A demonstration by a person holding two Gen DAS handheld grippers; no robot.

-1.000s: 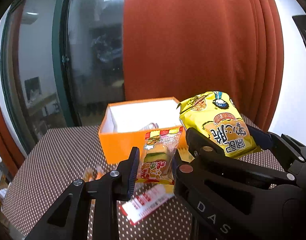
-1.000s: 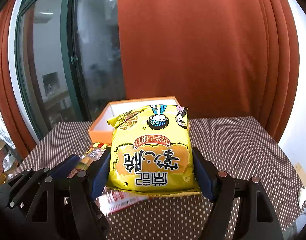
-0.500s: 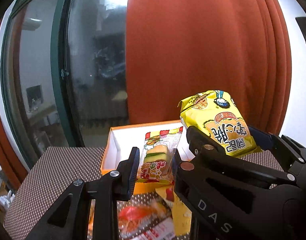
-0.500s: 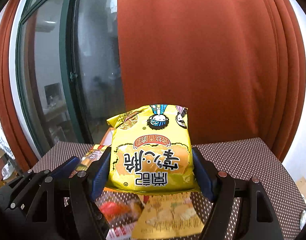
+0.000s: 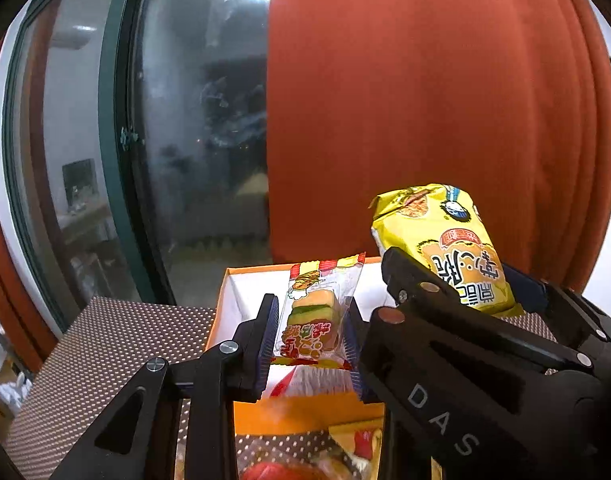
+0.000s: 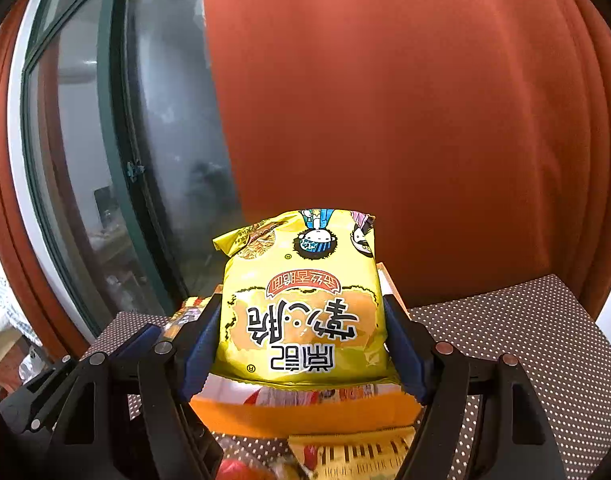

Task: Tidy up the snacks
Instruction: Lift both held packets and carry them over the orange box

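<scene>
Between the right jaws, yellow snack bag sits pinched.

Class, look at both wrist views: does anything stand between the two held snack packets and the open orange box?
Nothing visible does. The burger candy packet and the yellow noodle bag hang over the orange box, whose top is open, with snacks already inside.

Place: a lived-in room, most likely a home.
Window: dark-framed sliding glass door beyond the table's far left corner.
Curtain: floor-length rust-orange drape behind the table's far edge.
Table: brown cloth with white dots.
Clutter: blurred furniture outside the glass.
</scene>
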